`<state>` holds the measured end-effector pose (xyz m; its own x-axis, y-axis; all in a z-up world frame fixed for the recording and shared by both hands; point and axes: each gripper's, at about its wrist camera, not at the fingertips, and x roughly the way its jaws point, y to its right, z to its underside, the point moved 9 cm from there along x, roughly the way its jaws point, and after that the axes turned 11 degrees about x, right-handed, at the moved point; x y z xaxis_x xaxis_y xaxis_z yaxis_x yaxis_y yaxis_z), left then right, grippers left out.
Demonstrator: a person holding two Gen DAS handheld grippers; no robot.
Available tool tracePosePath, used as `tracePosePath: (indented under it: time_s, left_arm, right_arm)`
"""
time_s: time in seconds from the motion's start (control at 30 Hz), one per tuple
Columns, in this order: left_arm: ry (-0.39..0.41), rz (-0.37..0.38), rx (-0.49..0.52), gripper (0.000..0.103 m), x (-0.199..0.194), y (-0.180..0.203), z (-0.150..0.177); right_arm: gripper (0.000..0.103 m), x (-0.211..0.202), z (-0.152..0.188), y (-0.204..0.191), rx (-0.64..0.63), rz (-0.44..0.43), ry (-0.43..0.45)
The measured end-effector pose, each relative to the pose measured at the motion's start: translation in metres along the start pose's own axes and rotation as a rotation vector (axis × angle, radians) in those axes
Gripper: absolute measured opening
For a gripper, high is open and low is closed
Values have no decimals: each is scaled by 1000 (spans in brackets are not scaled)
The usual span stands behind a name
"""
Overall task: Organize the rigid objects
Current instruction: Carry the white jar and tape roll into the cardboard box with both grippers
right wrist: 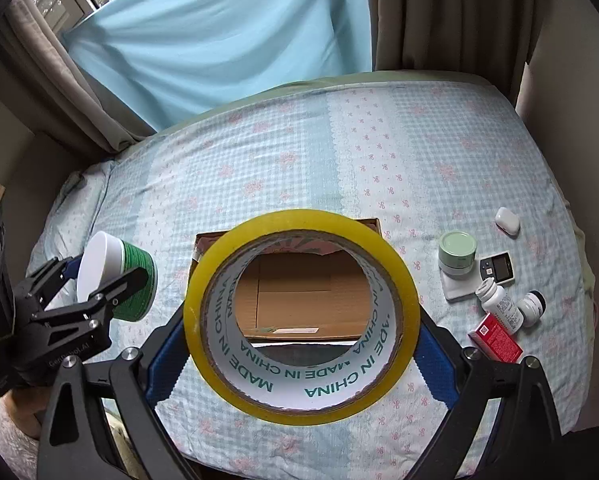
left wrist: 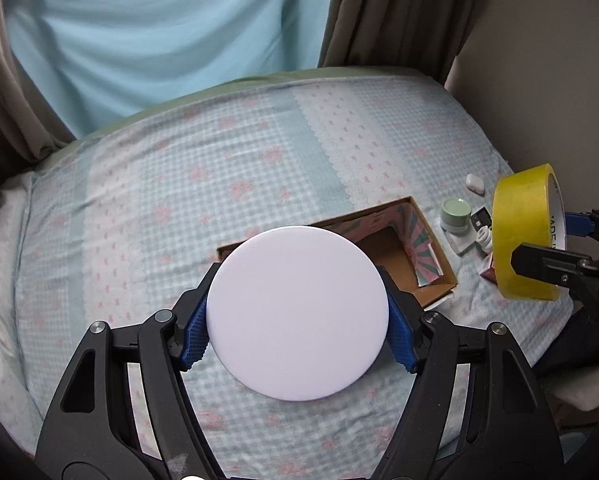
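Observation:
My left gripper [left wrist: 297,326] is shut on a white-lidded jar [left wrist: 297,312], held above the bed in front of an open cardboard box [left wrist: 435,264]. In the right wrist view the jar [right wrist: 115,276] shows a green body at the left. My right gripper [right wrist: 301,354] is shut on a yellow tape roll [right wrist: 299,400], held upright over the box [right wrist: 295,292]. The tape roll [left wrist: 525,232] also shows at the right in the left wrist view.
On the checked bedspread [right wrist: 299,160] right of the box lie a pale green jar [right wrist: 457,258], a white earbud case [right wrist: 507,221], a small black device [right wrist: 496,267], two white bottles [right wrist: 499,306] and a red carton [right wrist: 497,342]. Curtains hang behind the bed.

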<state>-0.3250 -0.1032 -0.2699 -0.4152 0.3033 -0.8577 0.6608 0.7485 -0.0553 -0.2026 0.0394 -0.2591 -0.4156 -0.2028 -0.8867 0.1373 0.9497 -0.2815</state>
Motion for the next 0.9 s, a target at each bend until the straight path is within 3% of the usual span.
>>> tracePosePath:
  time_s: [0.33,0.63,0.9]
  left_arm:
    - [-109,47,21,69,92,-18,-1]
    - [-247,74,14,68,188,-12,26]
    - [-338,72,24,68,238,-5,50]
  right_arm:
    - [96,85,1,-28,-202,135,-78]
    - [96,179,25,8,-192,187,-233]
    - [96,227,44,21,-228,233,-282]
